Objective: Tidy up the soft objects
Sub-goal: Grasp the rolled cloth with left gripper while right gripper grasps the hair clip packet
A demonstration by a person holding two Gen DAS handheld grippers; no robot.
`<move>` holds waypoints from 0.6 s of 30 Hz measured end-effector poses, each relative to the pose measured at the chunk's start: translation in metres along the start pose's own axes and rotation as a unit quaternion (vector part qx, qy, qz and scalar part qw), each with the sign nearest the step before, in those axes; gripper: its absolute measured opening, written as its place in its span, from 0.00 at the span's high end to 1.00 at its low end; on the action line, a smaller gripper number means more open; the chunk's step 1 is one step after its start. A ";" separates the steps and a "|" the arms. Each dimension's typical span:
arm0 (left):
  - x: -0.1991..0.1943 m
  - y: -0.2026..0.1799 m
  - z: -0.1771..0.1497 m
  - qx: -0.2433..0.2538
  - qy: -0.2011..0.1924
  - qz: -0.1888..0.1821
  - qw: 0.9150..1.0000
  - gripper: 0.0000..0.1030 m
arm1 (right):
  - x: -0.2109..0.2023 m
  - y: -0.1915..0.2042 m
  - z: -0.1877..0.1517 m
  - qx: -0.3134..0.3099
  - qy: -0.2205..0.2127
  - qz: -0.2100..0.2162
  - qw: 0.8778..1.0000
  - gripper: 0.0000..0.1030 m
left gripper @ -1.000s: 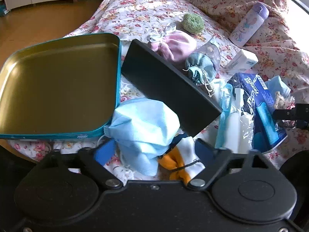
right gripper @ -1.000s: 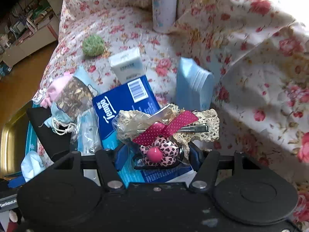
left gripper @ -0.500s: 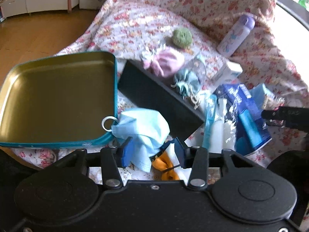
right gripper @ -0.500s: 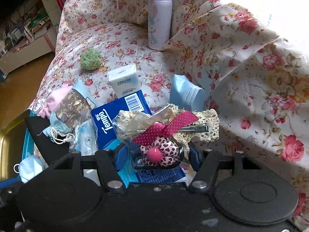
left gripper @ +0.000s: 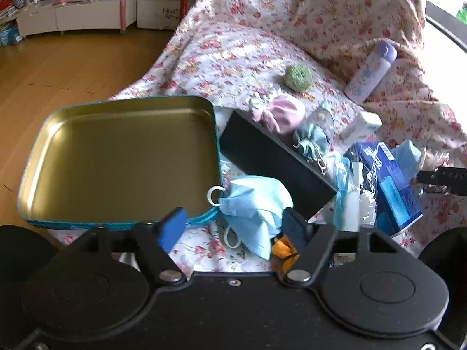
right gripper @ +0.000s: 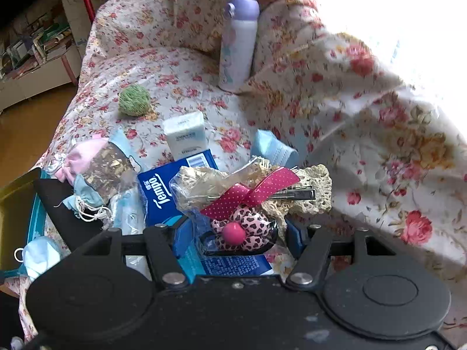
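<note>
While left claw [left gripper: 232, 227] gapes, bow [right gripper: 245, 197] — right-view only

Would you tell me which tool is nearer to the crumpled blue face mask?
Left. The left tool has the face mask between its open fingers; the right tool is farther off, holding the bow hair clip.

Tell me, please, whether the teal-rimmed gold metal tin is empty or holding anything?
Empty: the teal-rimmed gold metal tin shows only bare gold floor; the crumpled light-blue face mask lies outside its corner.

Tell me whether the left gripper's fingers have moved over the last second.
Yes. The left gripper has reopened: half a second ago its fingers pinched the blue face mask, which now lies loose between them beside the gold tin.
</note>
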State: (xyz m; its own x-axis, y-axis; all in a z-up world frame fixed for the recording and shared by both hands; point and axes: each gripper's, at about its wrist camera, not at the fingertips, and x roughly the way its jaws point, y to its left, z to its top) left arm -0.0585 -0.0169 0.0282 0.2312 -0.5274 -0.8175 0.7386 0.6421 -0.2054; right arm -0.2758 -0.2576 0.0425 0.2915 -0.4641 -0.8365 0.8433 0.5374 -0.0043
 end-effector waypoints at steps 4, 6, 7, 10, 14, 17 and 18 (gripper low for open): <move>0.021 -0.015 0.002 0.004 0.022 -0.010 1.000 0.29 | 0.000 0.000 -0.001 -0.005 0.000 -0.003 1.000 0.38; 0.031 -0.023 0.002 0.011 0.030 -0.009 0.999 0.29 | 0.002 -0.003 0.000 0.003 0.004 0.005 1.000 0.38; 0.036 -0.027 0.002 0.014 0.033 -0.005 0.999 0.29 | 0.003 -0.005 0.000 0.009 0.005 0.009 1.000 0.38; 0.050 -0.036 0.005 0.018 0.043 0.002 0.999 0.40 | 0.005 -0.010 0.000 0.019 0.008 0.017 1.000 0.38; 0.062 -0.040 0.006 0.009 0.073 -0.014 0.997 0.71 | 0.007 -0.011 -0.001 0.025 0.007 0.020 0.999 0.38; 0.053 -0.042 0.005 0.019 0.061 -0.006 0.998 0.74 | 0.005 -0.011 -0.001 0.028 0.002 0.021 0.999 0.38; 0.049 -0.041 0.005 0.019 0.057 -0.007 0.998 0.76 | 0.005 -0.012 -0.002 0.029 0.000 0.021 0.999 0.38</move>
State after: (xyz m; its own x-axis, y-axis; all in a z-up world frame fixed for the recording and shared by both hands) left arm -0.0736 -0.0721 -0.0010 0.1481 -0.4682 -0.8711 0.7654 0.6121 -0.1988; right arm -0.2850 -0.2648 0.0379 0.3272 -0.4415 -0.8355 0.8547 0.5153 0.0625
